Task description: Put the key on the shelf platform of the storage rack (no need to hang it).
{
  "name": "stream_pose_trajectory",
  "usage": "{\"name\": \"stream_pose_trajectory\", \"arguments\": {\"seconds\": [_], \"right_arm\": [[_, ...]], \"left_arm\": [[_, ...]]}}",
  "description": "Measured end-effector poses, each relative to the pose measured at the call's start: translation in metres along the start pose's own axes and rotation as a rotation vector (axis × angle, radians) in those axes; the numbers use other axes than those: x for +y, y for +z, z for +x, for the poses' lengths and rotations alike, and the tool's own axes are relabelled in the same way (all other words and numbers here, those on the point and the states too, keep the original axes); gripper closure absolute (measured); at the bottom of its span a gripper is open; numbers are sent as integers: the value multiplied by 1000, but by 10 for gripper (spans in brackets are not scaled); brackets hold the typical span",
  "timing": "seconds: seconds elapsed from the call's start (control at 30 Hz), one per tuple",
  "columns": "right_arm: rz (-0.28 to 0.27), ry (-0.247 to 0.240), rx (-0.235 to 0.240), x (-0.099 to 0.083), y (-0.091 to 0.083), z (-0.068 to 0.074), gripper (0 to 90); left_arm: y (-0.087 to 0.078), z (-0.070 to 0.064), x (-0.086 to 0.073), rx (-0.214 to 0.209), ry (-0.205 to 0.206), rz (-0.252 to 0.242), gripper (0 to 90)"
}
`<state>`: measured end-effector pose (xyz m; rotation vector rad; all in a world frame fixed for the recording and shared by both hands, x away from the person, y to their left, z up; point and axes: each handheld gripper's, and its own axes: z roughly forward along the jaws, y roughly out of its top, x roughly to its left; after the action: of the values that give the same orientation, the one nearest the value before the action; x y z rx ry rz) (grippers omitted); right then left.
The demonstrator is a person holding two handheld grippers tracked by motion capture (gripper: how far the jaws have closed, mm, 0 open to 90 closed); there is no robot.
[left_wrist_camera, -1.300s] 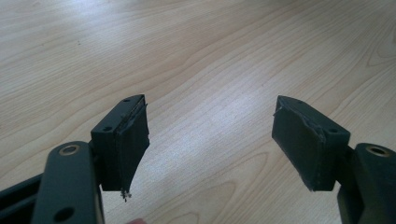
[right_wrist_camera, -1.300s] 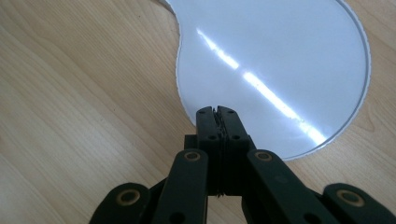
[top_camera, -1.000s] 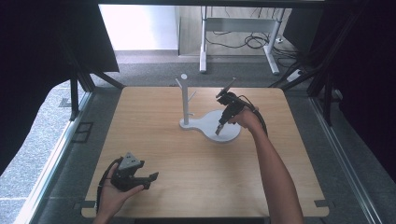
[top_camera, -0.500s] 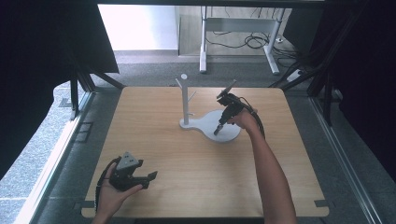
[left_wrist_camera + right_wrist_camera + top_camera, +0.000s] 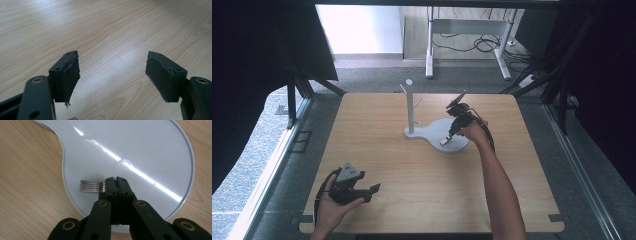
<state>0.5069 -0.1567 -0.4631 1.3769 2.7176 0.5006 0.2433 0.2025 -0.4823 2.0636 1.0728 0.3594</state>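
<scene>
Right tool [image 5: 116, 179] clamped on small ridged metal piece [image 5: 92, 186], now lowered from a second ago onto white stand base [image 5: 155, 152]: placement near. Left tool [image 5: 112, 72] spread apart, idle over tabletop [image 5: 105, 25].

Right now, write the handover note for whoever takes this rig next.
Right gripper: shut on a small metal comb-like piece, held low over the white stand base; whether the piece touches the base I cannot tell.
Left gripper: open, holding nothing, resting in the hand near the front left of the wooden table.
The stand's upright post with pegs stands at the narrow end of the base.
Done: the piece is gripped.
Left: probably placing it, likely on the stand.
</scene>
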Motion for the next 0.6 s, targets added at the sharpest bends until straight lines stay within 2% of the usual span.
{"name": "stream_pose_trajectory", "arguments": {"seconds": [0.6], "right_arm": [[5, 2, -15, -1, 16, 1, 868]], "left_arm": [[0, 1, 0, 0, 1, 3, 275]]}}
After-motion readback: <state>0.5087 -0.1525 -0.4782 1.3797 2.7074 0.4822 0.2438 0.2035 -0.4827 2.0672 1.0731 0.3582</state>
